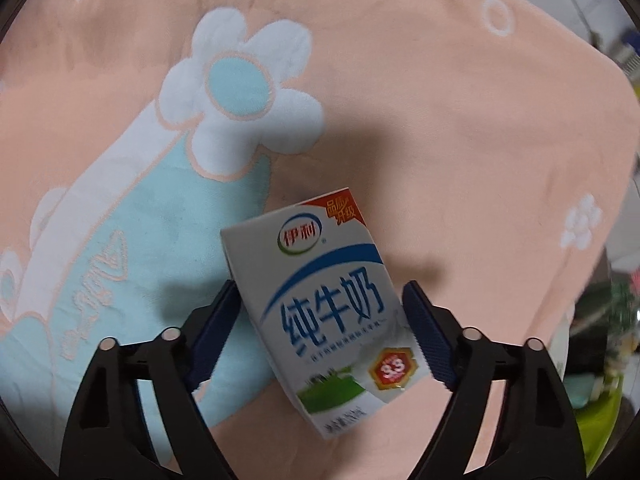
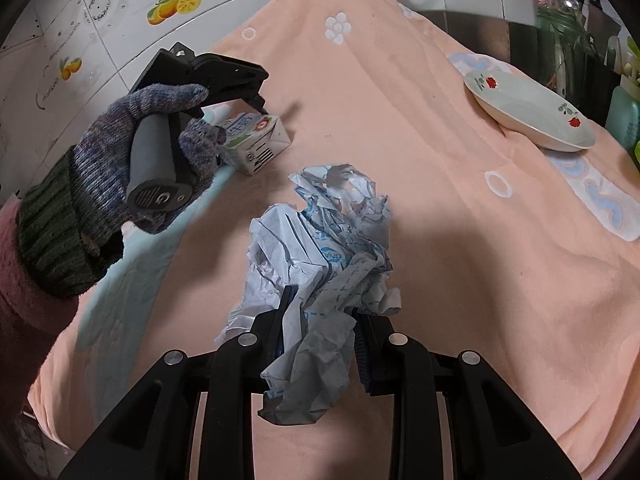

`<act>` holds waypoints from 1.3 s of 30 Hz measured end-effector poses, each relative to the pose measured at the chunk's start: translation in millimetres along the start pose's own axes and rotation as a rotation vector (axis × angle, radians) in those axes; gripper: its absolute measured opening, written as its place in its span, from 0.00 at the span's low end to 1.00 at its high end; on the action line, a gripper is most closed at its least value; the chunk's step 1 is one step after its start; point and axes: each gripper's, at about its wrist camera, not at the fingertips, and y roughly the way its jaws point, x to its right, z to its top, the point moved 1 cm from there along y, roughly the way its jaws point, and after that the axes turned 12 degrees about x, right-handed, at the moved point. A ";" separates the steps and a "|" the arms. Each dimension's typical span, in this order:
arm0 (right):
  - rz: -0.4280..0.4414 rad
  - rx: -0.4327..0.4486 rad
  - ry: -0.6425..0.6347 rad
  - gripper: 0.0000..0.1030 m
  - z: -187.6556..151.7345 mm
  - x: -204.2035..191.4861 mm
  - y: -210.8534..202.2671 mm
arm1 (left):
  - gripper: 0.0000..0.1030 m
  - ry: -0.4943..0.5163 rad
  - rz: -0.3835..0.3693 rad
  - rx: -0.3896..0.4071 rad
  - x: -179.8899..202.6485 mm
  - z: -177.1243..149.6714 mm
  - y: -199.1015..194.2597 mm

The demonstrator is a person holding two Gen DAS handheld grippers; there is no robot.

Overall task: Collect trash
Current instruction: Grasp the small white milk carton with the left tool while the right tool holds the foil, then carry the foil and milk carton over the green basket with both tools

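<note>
Lying between left claw [image 1: 318,320] fingers, milk carton [image 1: 320,304]

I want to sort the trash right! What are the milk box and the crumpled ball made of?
The milk box looks like coated cardboard: smooth, slightly glossy printed faces and crisp folded edges, dented at one side. The crumpled ball in the right claw seems to be thin printed paper or wrapper: sharp creases, matte, pale blue print. Which one, I cannot tell.

Peach flowered cloth [image 1: 440,120]; white-blue milk carton [image 1: 320,300]; perhaps bluish-white wrapper [image 2: 320,248].
</note>
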 end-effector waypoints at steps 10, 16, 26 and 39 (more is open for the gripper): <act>-0.006 0.032 0.037 0.26 -6.7 -6.4 -24.6 | 0.72 0.236 -0.167 -0.076 -16.4 -32.7 -45.3; -0.008 0.071 0.056 0.26 -18.4 -22.2 -58.5 | 0.72 0.383 -0.256 -0.067 -32.9 -45.4 -89.9; -0.059 0.115 0.033 0.26 -48.2 -46.4 -113.9 | 0.71 0.491 -0.400 -0.031 -88.3 -74.6 -163.9; -0.122 0.168 0.022 0.26 -89.8 -64.9 -176.5 | 0.71 0.590 -0.550 -0.028 -116.5 -126.0 -239.6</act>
